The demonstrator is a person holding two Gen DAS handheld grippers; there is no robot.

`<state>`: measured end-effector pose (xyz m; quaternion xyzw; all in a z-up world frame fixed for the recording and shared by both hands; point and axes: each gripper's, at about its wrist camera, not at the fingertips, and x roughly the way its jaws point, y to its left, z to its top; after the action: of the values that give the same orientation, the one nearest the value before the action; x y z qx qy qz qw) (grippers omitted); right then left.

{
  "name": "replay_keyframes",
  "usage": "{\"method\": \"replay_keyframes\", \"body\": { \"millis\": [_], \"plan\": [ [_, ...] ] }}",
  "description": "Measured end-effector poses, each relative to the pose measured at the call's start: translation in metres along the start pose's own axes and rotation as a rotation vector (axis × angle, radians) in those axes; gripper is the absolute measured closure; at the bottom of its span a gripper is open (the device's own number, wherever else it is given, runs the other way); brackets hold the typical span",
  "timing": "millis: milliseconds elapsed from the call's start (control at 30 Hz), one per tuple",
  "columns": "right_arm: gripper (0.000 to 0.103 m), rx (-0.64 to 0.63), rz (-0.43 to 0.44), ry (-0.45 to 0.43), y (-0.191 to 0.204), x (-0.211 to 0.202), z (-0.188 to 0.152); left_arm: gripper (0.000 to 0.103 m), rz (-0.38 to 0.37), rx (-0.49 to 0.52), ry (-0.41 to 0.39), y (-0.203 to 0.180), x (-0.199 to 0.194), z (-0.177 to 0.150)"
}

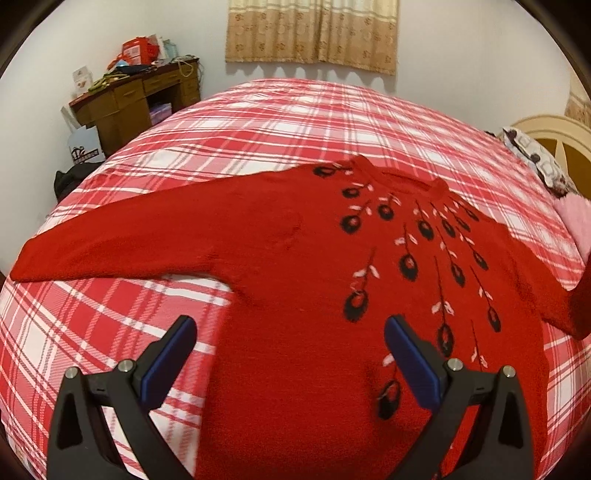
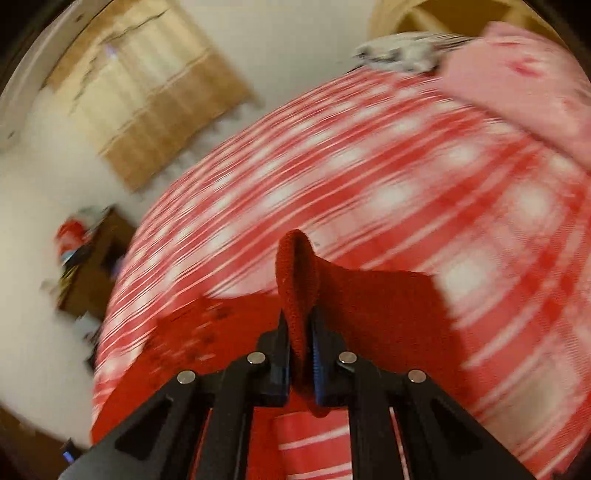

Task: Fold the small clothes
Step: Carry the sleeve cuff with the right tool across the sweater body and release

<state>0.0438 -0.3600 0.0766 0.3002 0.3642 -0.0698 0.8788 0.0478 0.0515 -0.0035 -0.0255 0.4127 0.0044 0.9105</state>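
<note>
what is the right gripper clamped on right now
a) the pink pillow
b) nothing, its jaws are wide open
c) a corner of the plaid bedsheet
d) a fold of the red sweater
d: in the right wrist view the right gripper has its jaws closed tight on a raised fold of the red sweater, lifted above the plaid bedsheet.

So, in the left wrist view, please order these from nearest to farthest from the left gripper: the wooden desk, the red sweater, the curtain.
From the left gripper:
1. Red sweater, directly under and ahead of the fingers.
2. Wooden desk, far left, beyond the bed.
3. Curtain, on the back wall, top centre.
</note>
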Motion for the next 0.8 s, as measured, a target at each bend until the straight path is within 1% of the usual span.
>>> {"method": "replay_keyframes", "body": {
  "millis": [67, 167, 267, 333, 433, 567, 667, 700, 800],
  "plan": [
    [0.095, -0.041, 0.079, 0.054, 0.042, 0.020, -0.009, 0.000, 0.003, -0.018, -0.004, 0.008, -0.001, 0.001],
    [0.095, -0.098, 0.165, 0.121, 0.092, 0.045, -0.025, 0.000, 0.016, -0.050, -0.019, 0.025, -0.003, 0.003],
    [0.095, -0.134, 0.242, 0.187, 0.137, 0.071, -0.047, 0.000, 0.047, -0.059, -0.044, 0.039, -0.007, 0.003],
    [0.095, -0.168, 0.298, 0.228, 0.171, 0.090, -0.067, 0.000, 0.063, -0.059, -0.052, 0.046, -0.007, 0.003],
    [0.095, -0.216, 0.354, 0.291, 0.209, 0.116, -0.096, 0.000, 0.083, -0.071, -0.056, 0.060, -0.005, 0.003],
    [0.095, -0.279, 0.371, 0.346, 0.246, 0.151, -0.134, 0.000, 0.113, -0.081, -0.065, 0.077, -0.004, 0.002],
    [0.095, -0.296, 0.360, 0.368, 0.255, 0.173, -0.152, 0.000, 0.135, -0.084, -0.068, 0.090, -0.003, 0.001],
    [0.095, -0.299, 0.356, 0.368, 0.252, 0.177, -0.152, 0.000, 0.143, -0.085, -0.068, 0.093, -0.002, 0.001],
    [0.093, -0.306, 0.376, 0.375, 0.255, 0.195, -0.160, 0.000, 0.153, -0.092, -0.062, 0.102, 0.003, 0.001]
  ]
}}
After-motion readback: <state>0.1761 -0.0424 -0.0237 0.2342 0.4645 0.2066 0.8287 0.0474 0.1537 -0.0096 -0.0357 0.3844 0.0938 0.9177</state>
